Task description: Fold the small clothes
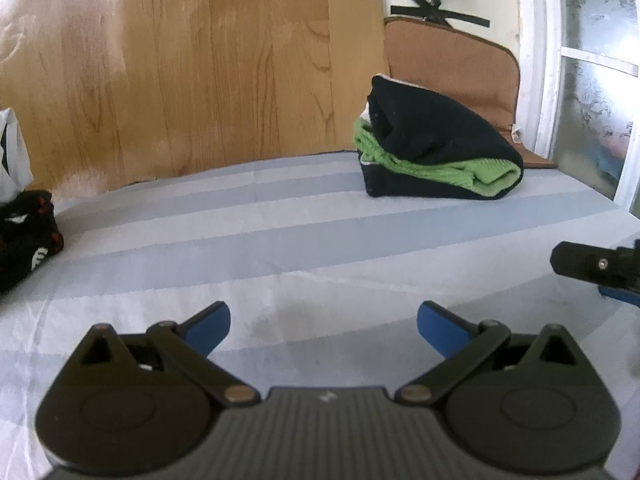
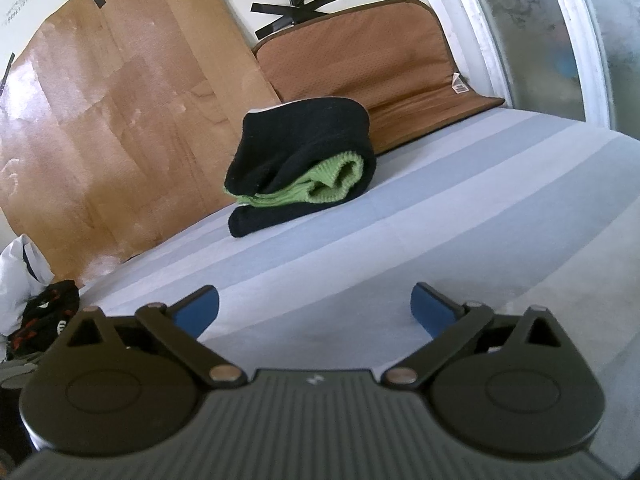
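A striped blue-and-white sheet (image 1: 280, 216) fills the lower half of both views, with a wood-grain board (image 1: 180, 60) rising behind it from nine to twelve o'clock. A brown padded mat (image 2: 360, 56) leans against the wall at about one o'clock, its lower edge lying on the sheet. The folded black and green garment (image 1: 436, 144) sits on the sheet at one o'clock in the left wrist view and near twelve o'clock in the right wrist view, just in front of the mat and well apart from both grippers. A heap of black clothes with red and white print (image 1: 24, 236) lies at nine o'clock, beside a white bag (image 1: 12, 152). The left gripper (image 1: 323, 330) hovers over bare sheet, its blue-padded fingers spread wide with nothing between them. The right gripper (image 2: 315, 312) is likewise spread wide and holds nothing; its tip shows at three o'clock in the left wrist view.
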The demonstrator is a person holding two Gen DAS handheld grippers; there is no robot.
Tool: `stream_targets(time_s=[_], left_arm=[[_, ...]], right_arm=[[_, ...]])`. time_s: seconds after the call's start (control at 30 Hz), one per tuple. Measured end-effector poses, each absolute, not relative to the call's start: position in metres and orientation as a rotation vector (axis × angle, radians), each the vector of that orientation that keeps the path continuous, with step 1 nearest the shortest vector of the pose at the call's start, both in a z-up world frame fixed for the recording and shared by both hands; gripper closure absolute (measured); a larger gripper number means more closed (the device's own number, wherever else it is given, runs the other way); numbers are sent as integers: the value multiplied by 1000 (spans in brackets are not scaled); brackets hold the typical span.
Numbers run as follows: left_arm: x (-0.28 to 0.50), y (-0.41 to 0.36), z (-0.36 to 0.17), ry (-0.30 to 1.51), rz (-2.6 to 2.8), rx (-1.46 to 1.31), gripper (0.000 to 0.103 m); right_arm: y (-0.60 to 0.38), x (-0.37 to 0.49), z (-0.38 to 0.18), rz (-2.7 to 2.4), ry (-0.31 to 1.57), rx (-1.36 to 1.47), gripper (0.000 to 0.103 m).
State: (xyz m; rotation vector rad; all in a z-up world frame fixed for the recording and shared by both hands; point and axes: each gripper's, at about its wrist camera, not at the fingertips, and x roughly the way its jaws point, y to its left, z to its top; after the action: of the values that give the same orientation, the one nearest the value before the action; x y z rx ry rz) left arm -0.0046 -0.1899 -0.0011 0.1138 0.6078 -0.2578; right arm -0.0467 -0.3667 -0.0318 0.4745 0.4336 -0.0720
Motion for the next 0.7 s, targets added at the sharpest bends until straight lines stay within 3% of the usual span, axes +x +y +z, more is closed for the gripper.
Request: stream_targets(time_s=[0.7], left_arm=[[6,-189,-5,695,-223,96,0]], right_arm=[[-366,-45,-31,-73,444,457,0]])
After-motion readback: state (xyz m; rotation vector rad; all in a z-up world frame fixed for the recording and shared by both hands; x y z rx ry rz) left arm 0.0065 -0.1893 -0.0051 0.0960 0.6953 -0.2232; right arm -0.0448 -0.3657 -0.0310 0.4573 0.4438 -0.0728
